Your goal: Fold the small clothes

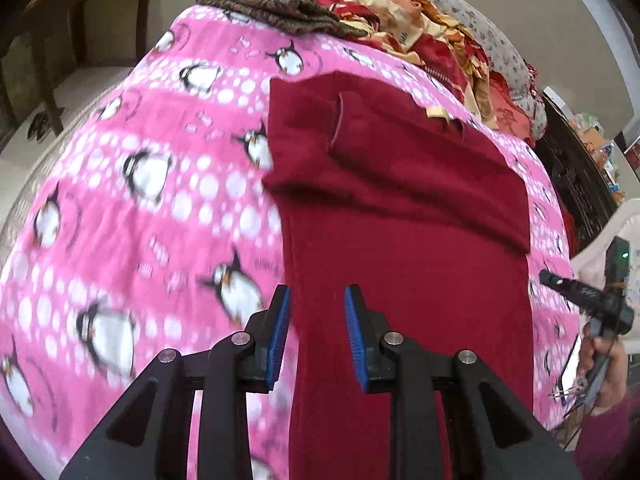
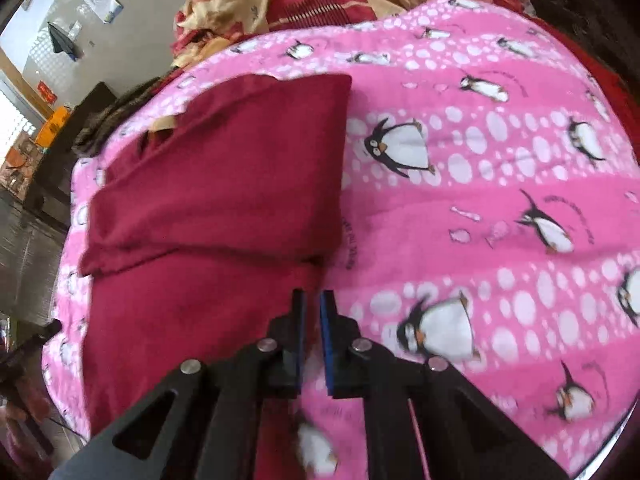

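Pink penguin blanket [image 1: 160, 208], maroon garment [image 1: 400, 240] on it, perhaps brown knitwear [image 1: 280, 12] too

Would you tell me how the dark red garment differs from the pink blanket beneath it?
The dark red garment is plain; the pink blanket is printed with penguins and white dots. The garment is smaller and partly folded over itself; the blanket lies spread beneath it. Both are soft fabric.

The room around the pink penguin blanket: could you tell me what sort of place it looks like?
Probably a lived-in home, perhaps a bedroom. The penguin blanket covers a soft surface bearing the maroon garment, a heap of unfolded clothes sits behind it, and dark wooden furniture stands beyond.
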